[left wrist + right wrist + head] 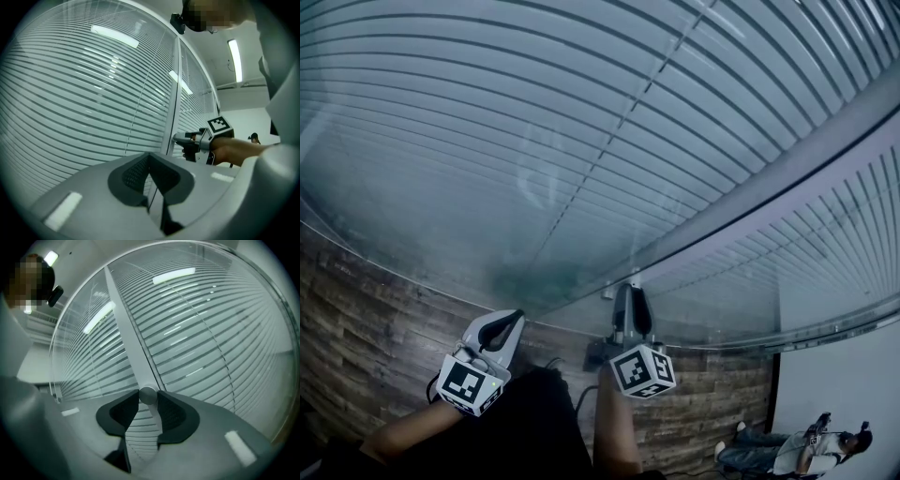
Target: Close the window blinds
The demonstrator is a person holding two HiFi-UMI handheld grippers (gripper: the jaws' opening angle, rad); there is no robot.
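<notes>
1. The blinds (487, 141) hang behind a glass wall and fill most of the head view. Their slats run level across each pane, with thin darker bands between them.
2. A pale upright post (787, 155) divides two panes. Slats show on both sides of it.
3. The right gripper (630, 291) is raised against the foot of that post, with its marker cube facing the camera.
4. In the right gripper view, a small round grey knob (147, 393) sits on the post (124, 329). The right gripper (148, 400) has its fingers (125, 408) closed onto the knob, one pad touching each side.
5. The left gripper (514, 321) is held lower and off to the left, well apart from the glass.
6. In the left gripper view, the left gripper (150, 157) has its fingers (133, 173) drawn together at the tips, with nothing between them. The right gripper (185, 139) shows beyond it at the post (172, 93).
7. Below the glass is a wood-plank floor (356, 319). A person (797, 450) sits on it at the far lower right.
</notes>
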